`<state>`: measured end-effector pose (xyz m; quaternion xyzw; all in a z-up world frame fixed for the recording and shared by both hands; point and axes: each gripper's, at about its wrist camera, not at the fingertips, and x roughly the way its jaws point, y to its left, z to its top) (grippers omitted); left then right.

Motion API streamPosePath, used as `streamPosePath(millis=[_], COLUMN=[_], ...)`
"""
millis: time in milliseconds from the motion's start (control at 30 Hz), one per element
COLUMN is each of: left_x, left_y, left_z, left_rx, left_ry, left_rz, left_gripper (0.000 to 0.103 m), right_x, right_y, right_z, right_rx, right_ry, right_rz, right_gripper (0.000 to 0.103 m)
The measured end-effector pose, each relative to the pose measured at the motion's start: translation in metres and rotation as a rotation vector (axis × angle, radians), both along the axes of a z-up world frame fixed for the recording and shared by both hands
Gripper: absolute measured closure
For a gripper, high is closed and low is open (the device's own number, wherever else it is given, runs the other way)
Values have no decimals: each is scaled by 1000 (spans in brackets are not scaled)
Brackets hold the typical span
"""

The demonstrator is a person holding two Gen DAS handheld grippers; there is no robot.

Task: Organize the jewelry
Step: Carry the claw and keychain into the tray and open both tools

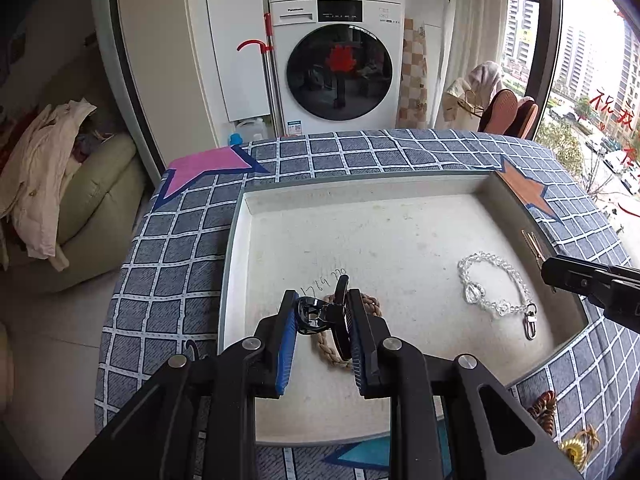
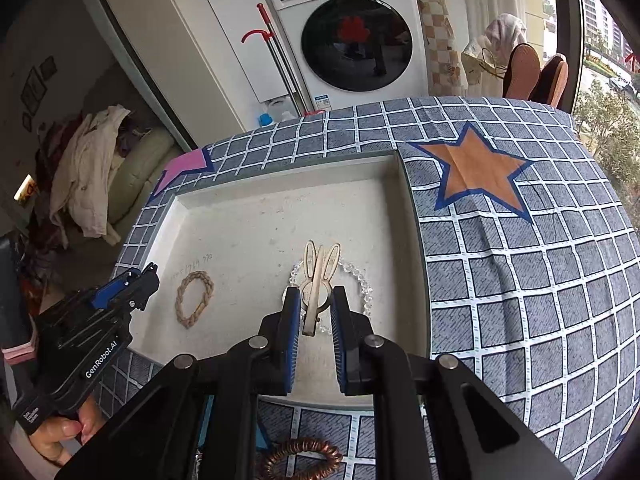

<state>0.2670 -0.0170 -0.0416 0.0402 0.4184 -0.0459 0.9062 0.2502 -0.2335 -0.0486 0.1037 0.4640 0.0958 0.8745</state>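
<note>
your left gripper (image 1: 323, 312) clenched a black plastic claw clip (image 1: 310, 315) low-centre over the white tray (image 1: 360, 224); your right gripper (image 2: 316, 304) grasped a gold rabbit-eared clip (image 2: 318, 276). next, likely release each inside.

A grey-blue tablecloth crossed by a white grid (image 2: 520, 280) carries an orange star outlined in blue (image 2: 476, 170) and a pink star with the same blue edge (image 1: 204, 168). The shallow tray (image 1: 360, 188) is off-white with a grey-green rim. In it lie a tan braided loop (image 2: 194, 298) and a clear bead bracelet (image 1: 492, 284). A glossy black clip (image 1: 320, 314) sits between blue pads (image 1: 288, 344). The bunny-eared clip (image 2: 318, 280) is pale gold.
</note>
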Motion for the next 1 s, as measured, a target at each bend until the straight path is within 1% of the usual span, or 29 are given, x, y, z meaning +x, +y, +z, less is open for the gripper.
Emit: streamPosePath(millis=[167, 400, 533, 633, 700, 733, 767, 833, 867, 900, 967, 1000], left_x=[8, 9, 8, 8, 8, 7, 7, 7, 6, 5, 3, 3], left_y=[-8, -11, -12, -13, -12, -12, -11, -10, -9, -9, -8, -8], left_z=[-17, -35, -38, -38, -37, -36, -36, -35, -33, -32, -30, -28], left_rx=[56, 87, 102, 114, 105, 100, 95, 84, 77, 69, 54, 51], left_ry=[29, 59, 44, 41, 46, 49, 53, 56, 54, 53, 47, 44], left_rz=[-12, -2, 2, 0, 7, 10, 11, 15, 17, 17, 14, 14], left_gripper=[59, 59, 58, 58, 58, 58, 58, 58, 58, 58, 58, 51], right_x=[7, 10, 9, 10, 9, 8, 8, 4, 3, 1, -1, -2], right_y=[1, 5, 12, 10, 9, 9, 10, 12, 12, 12, 11, 9], right_z=[-15, -39, -37, -39, -39, -39, -38, -34, -31, -28, -23, -21], right_rx=[-16, -46, -97, -84, -67, -63, -59, -58, -59, -57, -48, -38], right_ry=[20, 57, 43, 62, 68, 69, 66, 54, 46, 38, 31, 30], right_rz=[-9, -16, -7, -12, -7, -2, 3, 8, 7, 5, -3, -7], right_gripper=[87, 86, 86, 85, 84, 82, 77, 65, 54, 49, 48, 48])
